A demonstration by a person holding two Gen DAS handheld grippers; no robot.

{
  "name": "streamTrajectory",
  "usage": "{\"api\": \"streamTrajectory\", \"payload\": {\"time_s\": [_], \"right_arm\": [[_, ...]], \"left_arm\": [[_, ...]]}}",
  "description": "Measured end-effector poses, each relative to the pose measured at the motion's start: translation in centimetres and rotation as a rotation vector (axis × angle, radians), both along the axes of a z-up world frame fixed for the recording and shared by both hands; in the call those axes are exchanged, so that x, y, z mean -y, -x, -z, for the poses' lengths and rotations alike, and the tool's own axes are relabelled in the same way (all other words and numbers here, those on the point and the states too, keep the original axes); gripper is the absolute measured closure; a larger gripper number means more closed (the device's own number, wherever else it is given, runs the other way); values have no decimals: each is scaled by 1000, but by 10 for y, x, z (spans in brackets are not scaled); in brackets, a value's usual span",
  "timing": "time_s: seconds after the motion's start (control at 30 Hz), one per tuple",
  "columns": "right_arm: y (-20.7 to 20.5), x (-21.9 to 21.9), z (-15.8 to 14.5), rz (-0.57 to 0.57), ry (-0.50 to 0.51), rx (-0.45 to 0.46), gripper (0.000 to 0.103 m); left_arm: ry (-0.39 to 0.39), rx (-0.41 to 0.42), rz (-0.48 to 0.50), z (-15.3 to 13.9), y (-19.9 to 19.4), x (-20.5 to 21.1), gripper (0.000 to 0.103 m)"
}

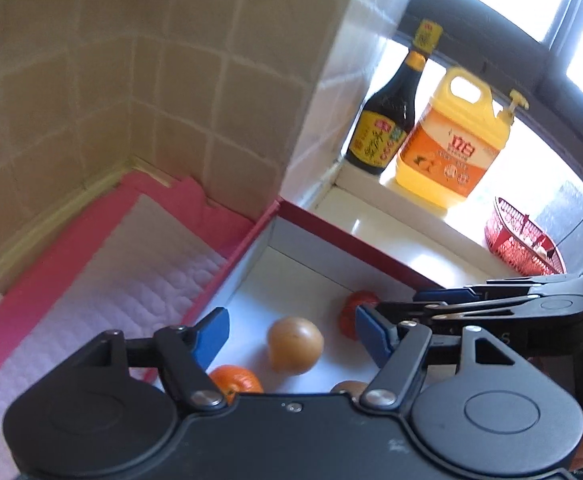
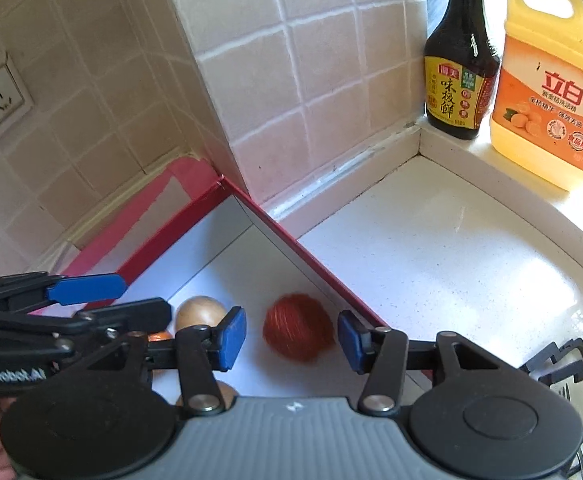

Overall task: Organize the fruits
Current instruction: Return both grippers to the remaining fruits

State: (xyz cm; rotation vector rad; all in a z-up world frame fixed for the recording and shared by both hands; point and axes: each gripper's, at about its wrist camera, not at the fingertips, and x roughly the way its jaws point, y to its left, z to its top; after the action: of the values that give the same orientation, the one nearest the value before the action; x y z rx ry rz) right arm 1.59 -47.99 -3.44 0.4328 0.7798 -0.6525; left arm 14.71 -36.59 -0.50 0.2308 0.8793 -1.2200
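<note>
A red-walled box with a white floor (image 1: 283, 280) (image 2: 227, 256) holds several fruits. In the left wrist view a tan round fruit (image 1: 294, 345) lies between my fingers, an orange (image 1: 235, 383) below left, another tan fruit (image 1: 349, 388) at the gripper body, and a red fruit (image 1: 353, 312) farther right. My left gripper (image 1: 291, 338) is open above the box, empty. In the right wrist view my right gripper (image 2: 291, 340) is open, with the red fruit (image 2: 298, 326) lying between its fingers on the box floor, blurred. The left gripper (image 2: 87, 288) shows at the left there.
A pink-edged white mat (image 1: 111, 280) lies left of the box by the tiled wall. A dark sauce bottle (image 2: 459, 64) and a yellow detergent jug (image 2: 551, 88) stand on the sill. A red basket (image 1: 519, 240) sits on the white counter (image 2: 431, 260). A black stove grate (image 2: 567, 364) is at right.
</note>
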Motion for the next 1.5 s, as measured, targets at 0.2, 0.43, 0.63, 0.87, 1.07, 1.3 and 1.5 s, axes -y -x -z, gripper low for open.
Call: {"api": "streamTrajectory", "payload": {"time_s": [0.2, 0.43, 0.63, 0.87, 1.07, 1.3, 1.5], "right_arm": [[2, -33, -40, -65, 47, 63, 50], [-8, -104, -88, -232, 113, 140, 50], [-30, -167, -107, -394, 140, 155, 50], [-72, -229, -90, -573, 126, 104, 50], [-119, -268, -58, -687, 91, 29, 50], [-172, -291, -7, -756, 8, -56, 50], [-202, -302, 37, -784, -51, -132, 50]], "left_arm": [[79, 73, -90, -52, 8, -66, 20], [133, 217, -324, -116, 20, -187, 20], [157, 289, -554, -137, 37, -290, 20], [94, 236, -709, -104, 39, -362, 21], [-7, 202, -717, -45, 40, -372, 21], [-90, 124, -689, 19, 28, -362, 26], [-118, 74, -672, 49, 9, -350, 32]]}}
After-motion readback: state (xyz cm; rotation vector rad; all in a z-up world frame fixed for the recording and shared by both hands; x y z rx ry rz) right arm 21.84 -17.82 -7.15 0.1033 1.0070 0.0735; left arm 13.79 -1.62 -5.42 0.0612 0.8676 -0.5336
